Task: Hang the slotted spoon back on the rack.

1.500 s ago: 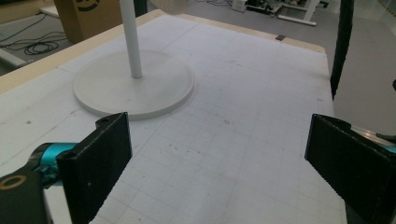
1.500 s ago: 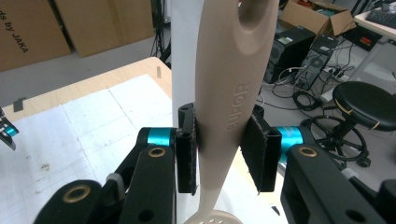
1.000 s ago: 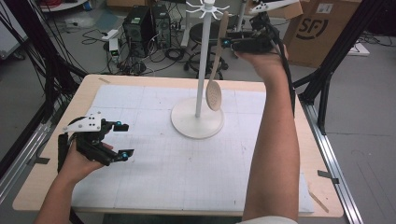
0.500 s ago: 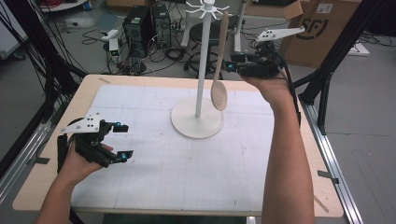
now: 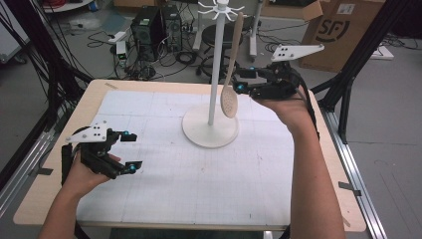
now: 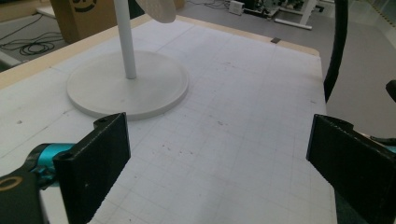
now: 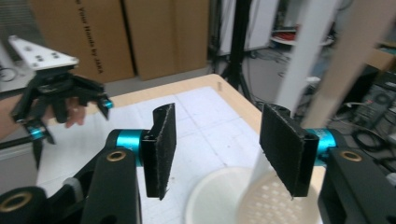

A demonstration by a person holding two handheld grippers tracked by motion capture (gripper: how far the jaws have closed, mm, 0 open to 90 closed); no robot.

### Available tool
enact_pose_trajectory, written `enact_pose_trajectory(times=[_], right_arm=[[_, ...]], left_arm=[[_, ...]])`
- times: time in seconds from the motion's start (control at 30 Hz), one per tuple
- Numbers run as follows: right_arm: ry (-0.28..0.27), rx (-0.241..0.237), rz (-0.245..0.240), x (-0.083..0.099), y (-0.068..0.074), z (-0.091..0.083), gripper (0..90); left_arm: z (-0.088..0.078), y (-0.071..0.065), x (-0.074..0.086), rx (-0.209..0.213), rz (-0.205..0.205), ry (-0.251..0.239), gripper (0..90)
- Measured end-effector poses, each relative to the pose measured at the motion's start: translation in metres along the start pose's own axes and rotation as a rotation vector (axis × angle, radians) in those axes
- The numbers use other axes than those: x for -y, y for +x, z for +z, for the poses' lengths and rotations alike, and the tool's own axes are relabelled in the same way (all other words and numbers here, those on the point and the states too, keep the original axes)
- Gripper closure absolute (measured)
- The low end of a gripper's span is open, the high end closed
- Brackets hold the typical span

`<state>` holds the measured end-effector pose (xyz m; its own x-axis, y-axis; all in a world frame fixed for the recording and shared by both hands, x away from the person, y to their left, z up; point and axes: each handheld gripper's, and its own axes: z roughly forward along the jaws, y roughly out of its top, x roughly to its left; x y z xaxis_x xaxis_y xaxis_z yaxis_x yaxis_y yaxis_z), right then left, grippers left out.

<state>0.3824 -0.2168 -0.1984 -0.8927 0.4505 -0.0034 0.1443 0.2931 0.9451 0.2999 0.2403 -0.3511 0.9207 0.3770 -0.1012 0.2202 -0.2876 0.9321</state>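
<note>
Risk: your right gripper (image 5: pixel 242 81), jaws parted with nothing between them and just opening, sits close beside the spoon (image 5: pixel 230 94); a brush could swing it off its hook. Spoon: hangs on the stand (image 5: pixel 209 130), upper centre, just left of that gripper. Left gripper (image 5: pixel 129 150): wide, empty, lower left.

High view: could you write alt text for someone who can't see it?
A slotted wooden spoon hangs from a white stand on a table. The right tool, open, is beside the spoon; the left tool hovers open at the left.
</note>
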Motion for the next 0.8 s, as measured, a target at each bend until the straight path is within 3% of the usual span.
enact_pose_trajectory(times=[0.2,0.47,0.6,0.8], right_arm=[[0.005,-0.037,-0.032,0.003,0.012,0.005,37.5],[0.006,-0.160,-0.003,0.022,0.026,0.013,27.7],[0.013,-0.156,-0.002,0.037,0.032,0.019,22.9],[0.003,-0.096,0.028,0.066,0.034,0.015,20.2]], left_arm=[[-0.001,0.002,0.001,0.001,-0.008,-0.003,6.8],[-0.004,0.002,0.002,0.003,-0.010,-0.013,6.8],[-0.004,0.002,0.003,0.006,-0.010,-0.019,6.8],[-0.005,0.005,0.009,0.009,-0.024,-0.017,6.8]])
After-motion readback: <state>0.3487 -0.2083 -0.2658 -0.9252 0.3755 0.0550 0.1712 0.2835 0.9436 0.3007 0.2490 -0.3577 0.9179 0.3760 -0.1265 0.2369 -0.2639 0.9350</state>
